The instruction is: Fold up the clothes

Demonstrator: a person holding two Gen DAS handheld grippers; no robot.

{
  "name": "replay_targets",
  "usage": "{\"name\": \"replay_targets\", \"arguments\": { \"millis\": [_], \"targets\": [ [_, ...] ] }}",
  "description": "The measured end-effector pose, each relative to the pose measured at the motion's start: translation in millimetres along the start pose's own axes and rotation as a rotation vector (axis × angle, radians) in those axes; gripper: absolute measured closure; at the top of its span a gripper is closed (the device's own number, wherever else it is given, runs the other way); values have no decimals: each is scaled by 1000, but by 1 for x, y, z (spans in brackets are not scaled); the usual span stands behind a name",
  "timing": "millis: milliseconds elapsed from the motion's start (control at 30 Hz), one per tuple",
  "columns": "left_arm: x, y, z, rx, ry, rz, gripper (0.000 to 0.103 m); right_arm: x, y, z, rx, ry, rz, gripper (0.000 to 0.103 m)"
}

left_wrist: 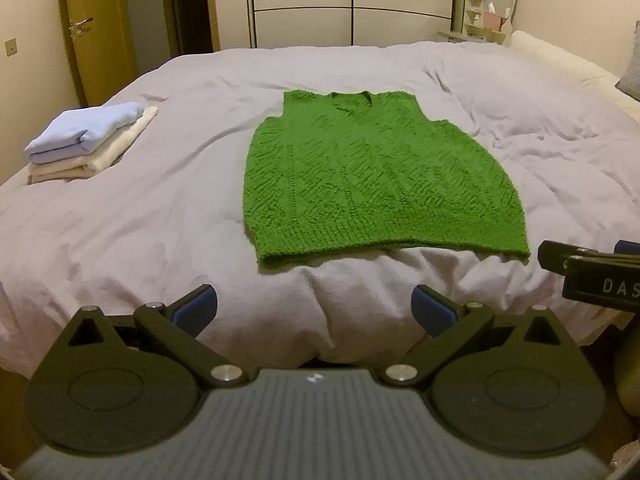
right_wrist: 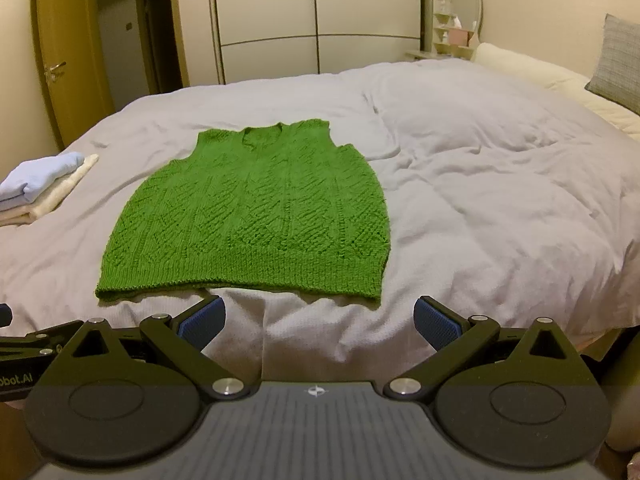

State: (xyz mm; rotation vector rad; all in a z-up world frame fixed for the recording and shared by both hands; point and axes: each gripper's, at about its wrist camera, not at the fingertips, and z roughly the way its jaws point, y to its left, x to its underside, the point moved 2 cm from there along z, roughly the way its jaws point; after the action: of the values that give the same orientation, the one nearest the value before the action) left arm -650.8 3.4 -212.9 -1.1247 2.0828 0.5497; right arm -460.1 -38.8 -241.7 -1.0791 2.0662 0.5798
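Bed (left_wrist: 120, 208), flat green vest (left_wrist: 376, 176)

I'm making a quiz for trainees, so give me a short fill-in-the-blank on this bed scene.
1. The knitted vest spread flat on the bed is ____.
2. On the folded stack, the top garment is light ____.
3. Both tongs, left and right, are ____.

Missing words: green; blue; open
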Motion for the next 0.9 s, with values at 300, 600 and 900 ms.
{"name": "replay_targets", "arguments": {
  "millis": [300,600,900],
  "targets": [
    [-8,8,8,-32,13,4,1,-9,7,12,-3,14,-12,0],
    [-15,22,49,39,40,-17,1,-12,2,61,69,64,-128,0],
    [-41,23,92,99,37,-5,1,-32,-10,104,-8,23,-110,0]
  ]
}}
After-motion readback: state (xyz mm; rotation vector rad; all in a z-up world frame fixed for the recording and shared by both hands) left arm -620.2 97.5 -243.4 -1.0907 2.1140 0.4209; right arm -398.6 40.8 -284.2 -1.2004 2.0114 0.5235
